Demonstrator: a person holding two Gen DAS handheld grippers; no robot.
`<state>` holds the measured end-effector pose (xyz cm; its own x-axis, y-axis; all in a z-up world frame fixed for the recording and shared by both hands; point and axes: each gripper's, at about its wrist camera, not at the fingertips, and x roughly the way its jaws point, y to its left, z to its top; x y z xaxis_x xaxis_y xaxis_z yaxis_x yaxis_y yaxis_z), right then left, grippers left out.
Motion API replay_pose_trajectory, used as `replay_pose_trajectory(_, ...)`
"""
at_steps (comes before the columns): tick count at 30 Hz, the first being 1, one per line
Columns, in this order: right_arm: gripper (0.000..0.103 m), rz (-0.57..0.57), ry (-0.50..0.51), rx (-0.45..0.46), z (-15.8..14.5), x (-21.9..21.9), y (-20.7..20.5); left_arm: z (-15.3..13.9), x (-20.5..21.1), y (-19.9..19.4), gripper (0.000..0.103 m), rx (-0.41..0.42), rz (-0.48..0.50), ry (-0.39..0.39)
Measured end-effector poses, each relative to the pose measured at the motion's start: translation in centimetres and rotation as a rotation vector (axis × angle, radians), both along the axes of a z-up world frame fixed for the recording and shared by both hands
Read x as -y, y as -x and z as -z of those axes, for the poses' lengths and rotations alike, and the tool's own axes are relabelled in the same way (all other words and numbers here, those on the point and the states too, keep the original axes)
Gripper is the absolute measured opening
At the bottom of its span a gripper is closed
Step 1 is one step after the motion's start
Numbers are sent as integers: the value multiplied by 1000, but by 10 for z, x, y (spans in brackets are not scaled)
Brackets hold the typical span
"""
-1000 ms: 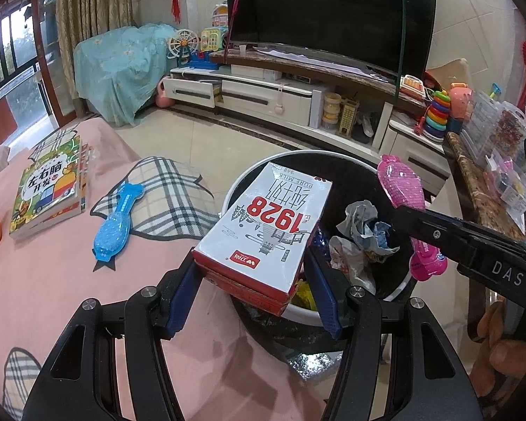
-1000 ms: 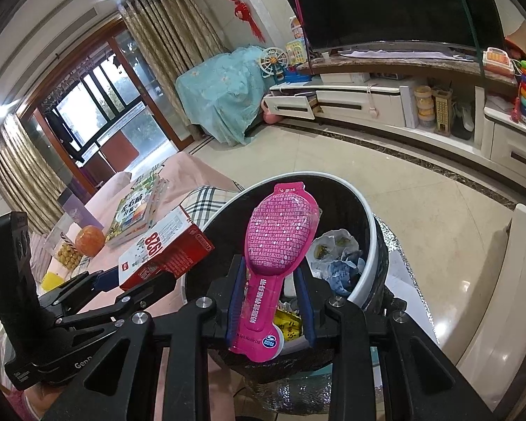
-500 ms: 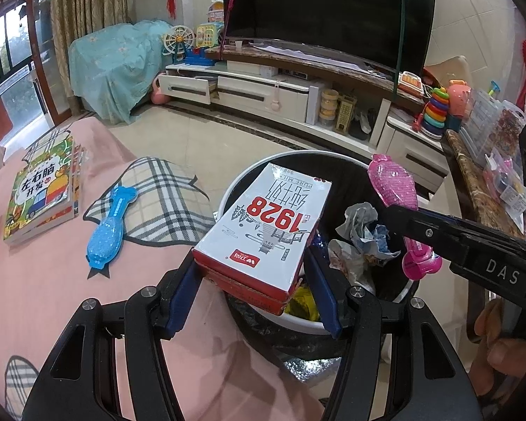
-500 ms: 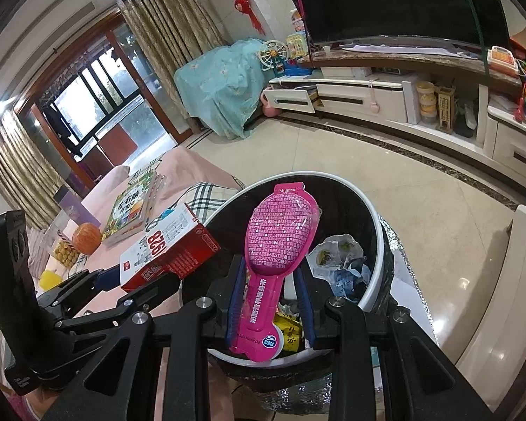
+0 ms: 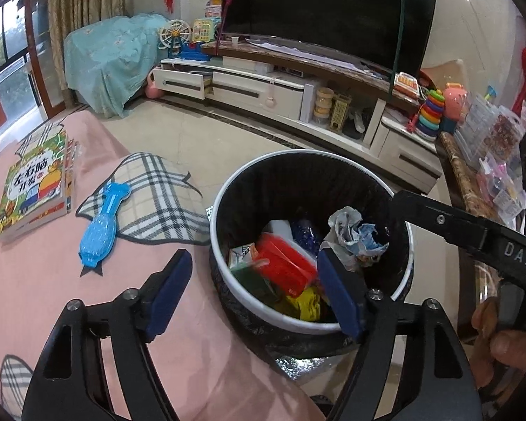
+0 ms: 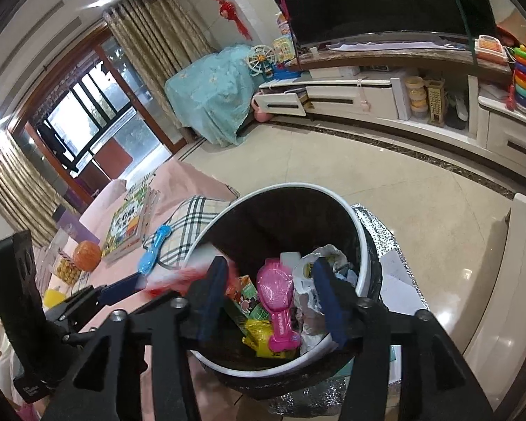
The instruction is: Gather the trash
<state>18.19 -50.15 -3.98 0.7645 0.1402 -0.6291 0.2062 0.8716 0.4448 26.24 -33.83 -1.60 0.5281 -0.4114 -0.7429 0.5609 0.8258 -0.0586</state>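
A bin (image 5: 298, 153) with a white rim and a black liner stands at the edge of the pink cloth. My left gripper (image 5: 254, 294) hangs over its near rim, jaws opening, with nothing between the pads. The red and white milk box (image 5: 284, 266), blurred, is dropping into the bin below it. My right gripper (image 6: 268, 300) is also over the bin (image 6: 291, 185), jaws opening and holding nothing. The pink pack (image 6: 277, 298) lies on the trash beneath it. The box (image 6: 179, 275) shows as a blur at the rim.
A blue toy pack (image 5: 100, 224) and a picture book (image 5: 35, 189) lie on the pink cloth (image 5: 35, 280) to the left, with an orange (image 6: 87, 254) further off. Crumpled paper (image 5: 350, 231) fills the bin. A cluttered side table (image 5: 487, 147) stands right, a TV cabinet (image 5: 263, 84) beyond.
Both grippers have opened. The milk box has left the left gripper and the pink pack has left the right one; both have fallen into the bin. The hands stayed put.
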Motion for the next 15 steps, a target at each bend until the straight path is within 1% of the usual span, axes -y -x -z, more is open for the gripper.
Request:
replay_pose_trajectory(2,60,9,-9,13,-2,-1,5,-2,-8,5,76,-1,-3,18)
replay_pose_trajectory(4,66,17,-5,30,-5,-5,12,-4,-18,12,76,18,-11,33)
replay_pose_trajectory(9,78,34,18,66,-12,-23,33,-5,-57,33,77,27,-64,93)
replay_pose_trajectory(12,82,41,60,80,-15,-42,48,-7,-90,50,81,32,-108,138)
replay_pose_trajectory(14,87,47,85,103,-17,-55,58,-8,-112,61,85,50,-140,155)
replay_pose_trajectory(15,93,54,94,125,-16,-64,68,-7,-122,66,86,53,-161,164)
